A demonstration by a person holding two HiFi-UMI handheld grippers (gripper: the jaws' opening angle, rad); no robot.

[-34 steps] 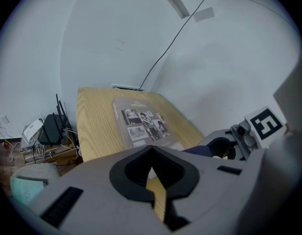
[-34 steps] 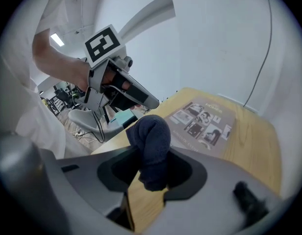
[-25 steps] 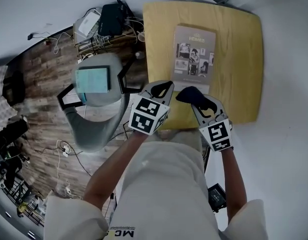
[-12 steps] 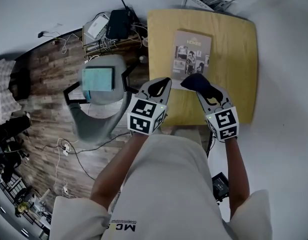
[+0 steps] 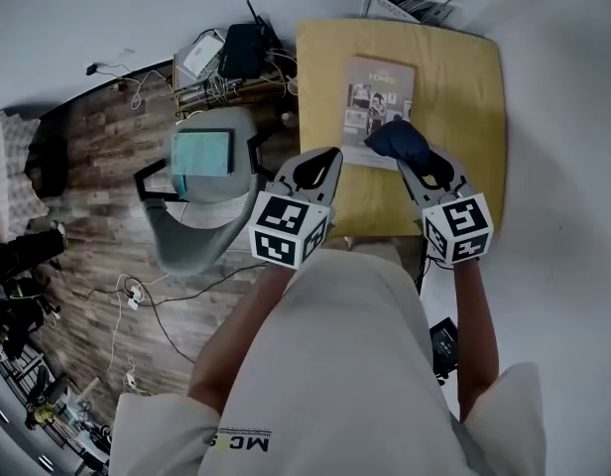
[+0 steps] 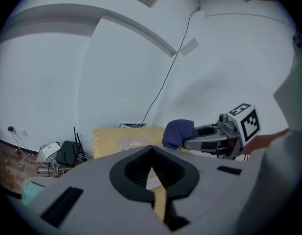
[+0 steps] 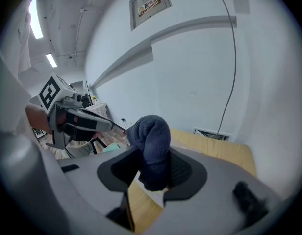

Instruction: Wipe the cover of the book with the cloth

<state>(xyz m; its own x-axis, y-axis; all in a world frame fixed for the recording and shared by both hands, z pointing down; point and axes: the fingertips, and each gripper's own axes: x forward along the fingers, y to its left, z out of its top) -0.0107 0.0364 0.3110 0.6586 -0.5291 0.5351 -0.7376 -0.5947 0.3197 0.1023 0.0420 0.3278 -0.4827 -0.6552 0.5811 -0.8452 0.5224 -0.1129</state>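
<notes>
Book [image 5: 377,95] lies flat on table [image 5: 474,107], cover up. It looks thin and light and will likely slide under wiping, so pin a near corner. Right gripper [image 5: 410,162] clamps soft bunched cloth [image 5: 395,139] over book's near edge; left gripper [image 5: 318,167] jaws closed, empty, by table's left edge.

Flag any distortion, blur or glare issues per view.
Head view: strong fisheye, the table edges bow; light even; print on the book too small to read. Left gripper view: black vignette corners; left gripper body close and soft. Right gripper view: same vignette; ceiling lights glare top left; cloth texture sharp.
</notes>
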